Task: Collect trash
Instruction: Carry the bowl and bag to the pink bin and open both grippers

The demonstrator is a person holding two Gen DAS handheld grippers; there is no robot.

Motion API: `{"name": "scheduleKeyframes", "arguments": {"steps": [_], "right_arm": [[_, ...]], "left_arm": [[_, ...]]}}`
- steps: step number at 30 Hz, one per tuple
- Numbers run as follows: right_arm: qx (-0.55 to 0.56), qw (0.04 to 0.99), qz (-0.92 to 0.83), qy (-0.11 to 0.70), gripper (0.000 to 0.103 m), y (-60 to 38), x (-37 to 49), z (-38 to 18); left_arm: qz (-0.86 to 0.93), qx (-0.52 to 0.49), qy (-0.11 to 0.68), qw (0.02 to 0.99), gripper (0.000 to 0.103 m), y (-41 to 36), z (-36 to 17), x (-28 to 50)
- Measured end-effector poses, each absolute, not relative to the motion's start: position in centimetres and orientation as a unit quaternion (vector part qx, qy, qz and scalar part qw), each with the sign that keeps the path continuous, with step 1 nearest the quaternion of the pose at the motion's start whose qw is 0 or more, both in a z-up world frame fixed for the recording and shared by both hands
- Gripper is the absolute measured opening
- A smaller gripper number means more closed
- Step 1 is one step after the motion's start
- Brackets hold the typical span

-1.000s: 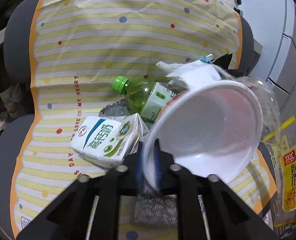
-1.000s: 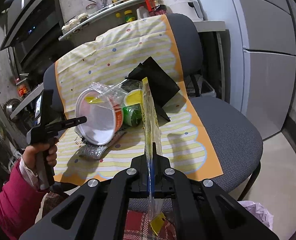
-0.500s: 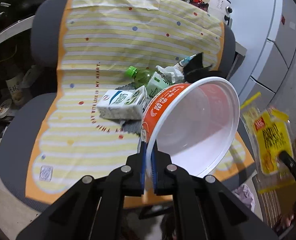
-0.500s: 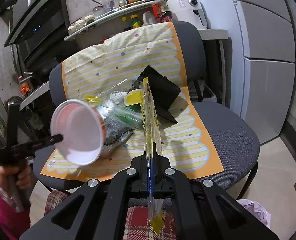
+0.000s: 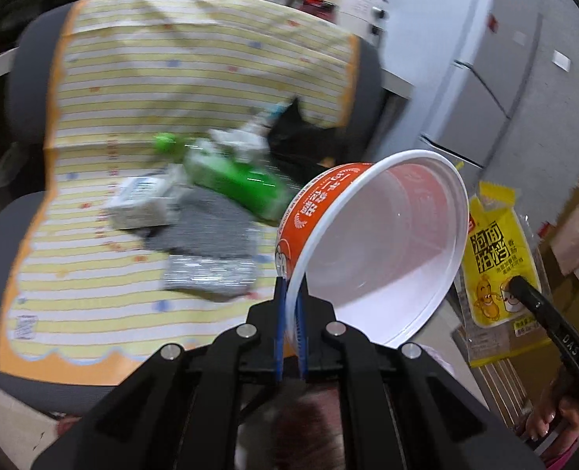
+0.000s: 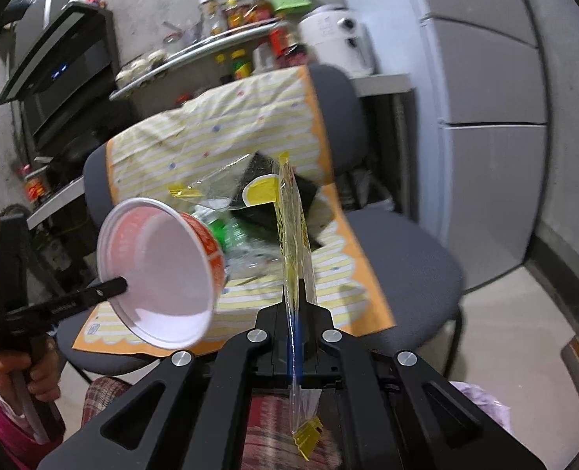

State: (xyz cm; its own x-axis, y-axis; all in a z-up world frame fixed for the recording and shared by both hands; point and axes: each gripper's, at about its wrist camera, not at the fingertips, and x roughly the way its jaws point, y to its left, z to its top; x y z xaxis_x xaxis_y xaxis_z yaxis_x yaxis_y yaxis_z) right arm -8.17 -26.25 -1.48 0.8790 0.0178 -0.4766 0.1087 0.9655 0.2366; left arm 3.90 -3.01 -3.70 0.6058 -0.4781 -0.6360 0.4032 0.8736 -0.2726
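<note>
My left gripper [image 5: 290, 305] is shut on the rim of an empty orange-and-white noodle bowl [image 5: 383, 243], held in the air in front of the chair; the same bowl [image 6: 160, 270] shows at the left in the right wrist view. My right gripper [image 6: 294, 305] is shut on a yellow snack wrapper [image 6: 291, 231], seen edge-on; the left wrist view shows that wrapper [image 5: 493, 246] face-on at the right. On the chair's striped cloth [image 5: 93, 235] lie a green bottle [image 5: 234, 180], a milk carton [image 5: 140, 199] and a silvery grey packet [image 5: 211, 270].
The grey office chair [image 6: 403, 250] stands before a shelf of jars and bottles [image 6: 242, 19] and a grey cabinet [image 6: 485, 90]. A black bag [image 5: 301, 141] lies at the back of the seat. A hand in a pink sleeve [image 6: 11, 376] holds the left gripper.
The bowl has been lifted off the chair and carried back and to the right, away from the pile. The right gripper with the wrapper has drawn back a little. The bottle has shifted.
</note>
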Motion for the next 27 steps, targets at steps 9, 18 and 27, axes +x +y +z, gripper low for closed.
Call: {"name": "scheduleKeyframes", "arguments": {"steps": [9,18,27], "right_arm": [[0.182,0.927,-0.137,0.297,0.002,-32.1,-14.3,-5.1],[0.281,0.858,-0.178,0.391,0.01,-35.8,-14.1,-13.9],[0.254,0.878,-0.212,0.345,0.035,-36.6,-16.2,-11.7]], "left_arm": [[-0.329,-0.022,0.393,0.858,0.003,-12.0,-6.4,2.8],[-0.349,-0.006,0.413,0.841,0.003,-14.7,-7.5,2.3],[-0.391,0.03,0.44,0.808,0.003,-17.3,-8.5,0.9]]}}
